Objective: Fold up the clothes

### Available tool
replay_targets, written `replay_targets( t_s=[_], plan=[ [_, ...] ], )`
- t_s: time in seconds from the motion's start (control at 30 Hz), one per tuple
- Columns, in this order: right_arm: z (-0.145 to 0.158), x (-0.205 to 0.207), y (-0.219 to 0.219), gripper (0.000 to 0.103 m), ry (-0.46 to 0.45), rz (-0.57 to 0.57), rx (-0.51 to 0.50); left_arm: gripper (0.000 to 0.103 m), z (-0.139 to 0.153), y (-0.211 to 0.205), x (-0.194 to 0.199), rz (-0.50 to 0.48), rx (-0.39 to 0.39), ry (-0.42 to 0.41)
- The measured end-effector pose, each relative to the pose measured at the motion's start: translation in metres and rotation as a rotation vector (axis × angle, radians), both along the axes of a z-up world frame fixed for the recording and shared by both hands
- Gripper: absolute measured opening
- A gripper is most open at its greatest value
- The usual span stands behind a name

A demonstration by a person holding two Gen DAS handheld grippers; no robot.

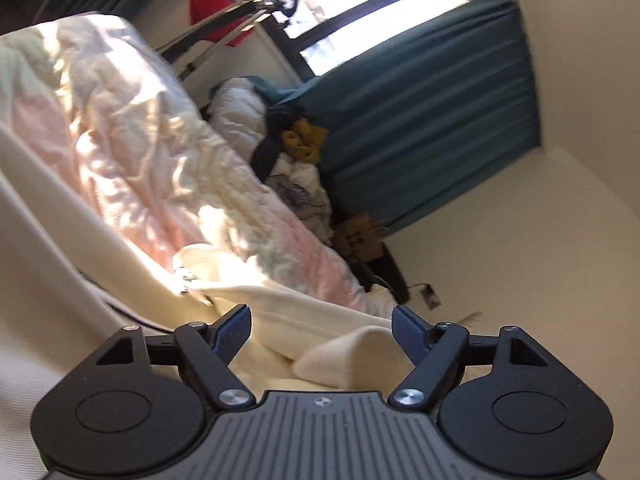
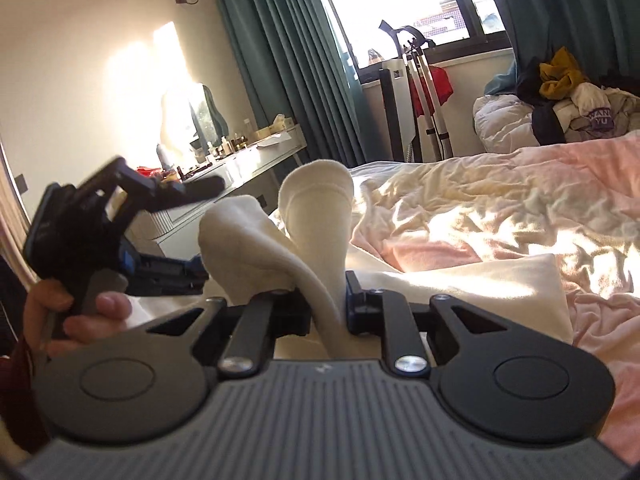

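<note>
Scene: a sunlit bedroom, a cream garment [image 2: 312, 216] lifted over a bed [image 2: 520, 208] spread with a rumpled pink-and-white quilt.
Right gripper [image 2: 320, 300]: jaws clamped on a bunched cuff or hem of the garment, two rounded folds of cloth standing up above them.
Left gripper [image 1: 322, 330]: jaws apart and holding nothing; the garment's ribbed edge [image 1: 340, 348] lies just ahead, between the open fingers. From the right wrist view this gripper [image 2: 188, 268] shows blurred at the side, in the person's hand [image 2: 80, 312].
Garment: partly raised at the right gripper, the rest trailing down onto the bed.
Handling: by the look, a soft, light knit that sags and bunches; it will likely stretch rather than slip. The ribbed edge seems the firmest place to take hold.
Next, as judged: the left gripper closes on that edge so the cloth can be drawn flat.
Background: a pile of clothes [image 2: 568, 96] at the far end of the bed, teal curtains [image 2: 280, 60], a cluttered table [image 2: 240, 156].
</note>
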State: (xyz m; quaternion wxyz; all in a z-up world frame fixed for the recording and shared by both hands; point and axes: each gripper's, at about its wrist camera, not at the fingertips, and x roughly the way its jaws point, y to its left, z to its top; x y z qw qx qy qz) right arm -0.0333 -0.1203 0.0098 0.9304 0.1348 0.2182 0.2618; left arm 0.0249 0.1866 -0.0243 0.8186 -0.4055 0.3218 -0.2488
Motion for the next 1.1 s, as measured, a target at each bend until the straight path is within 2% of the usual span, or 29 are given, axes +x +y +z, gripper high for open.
replay_targets(
  t_s=[0.1, 0.13, 0.3, 0.43, 0.57, 0.63, 0.7, 0.8, 0.9, 0.97, 1.03, 1.07, 1.1],
  plan=[
    [-0.001, 0.005, -0.01, 0.019, 0.029, -0.015, 0.038, 0.074, -0.028, 0.011, 0.017, 0.032, -0.041, 0.177],
    [-0.001, 0.006, -0.012, 0.019, 0.037, -0.019, 0.051, 0.074, -0.034, 0.01, 0.019, 0.029, -0.073, 0.204],
    [-0.005, 0.008, -0.015, 0.019, 0.07, -0.022, 0.083, 0.074, -0.066, 0.004, 0.031, 0.005, -0.243, 0.318],
    [-0.007, 0.004, -0.011, 0.019, 0.075, -0.017, 0.069, 0.074, -0.091, 0.0, 0.041, -0.014, -0.38, 0.409],
    [-0.009, -0.003, -0.006, 0.019, 0.073, -0.005, 0.031, 0.067, -0.106, -0.003, 0.05, 0.06, -0.45, 0.415],
    [-0.011, -0.008, 0.0, 0.019, 0.079, -0.001, -0.026, 0.058, -0.109, -0.003, 0.056, 0.082, -0.463, 0.394],
    [-0.015, -0.015, 0.008, 0.019, 0.081, 0.018, -0.083, 0.046, -0.11, -0.002, 0.059, 0.108, -0.442, 0.367],
    [-0.022, -0.024, 0.03, 0.019, 0.046, 0.058, -0.236, 0.018, -0.113, 0.0, 0.062, 0.132, -0.432, 0.361],
    [-0.034, -0.042, 0.062, 0.019, -0.081, 0.117, -0.476, 0.018, -0.11, 0.005, 0.065, 0.154, -0.436, 0.329],
    [-0.05, -0.058, 0.087, 0.019, -0.206, 0.161, -0.672, 0.018, -0.105, 0.009, 0.071, 0.173, -0.414, 0.299],
    [-0.071, -0.075, 0.108, 0.02, -0.326, 0.222, -0.854, 0.018, -0.106, 0.013, 0.08, 0.185, -0.397, 0.304],
    [-0.08, -0.081, 0.116, 0.02, -0.366, 0.248, -0.917, 0.018, -0.106, 0.016, 0.084, 0.191, -0.389, 0.308],
    [-0.082, -0.081, 0.118, 0.02, -0.366, 0.256, -0.925, 0.017, -0.109, 0.017, 0.088, 0.192, -0.389, 0.32]
  ],
)
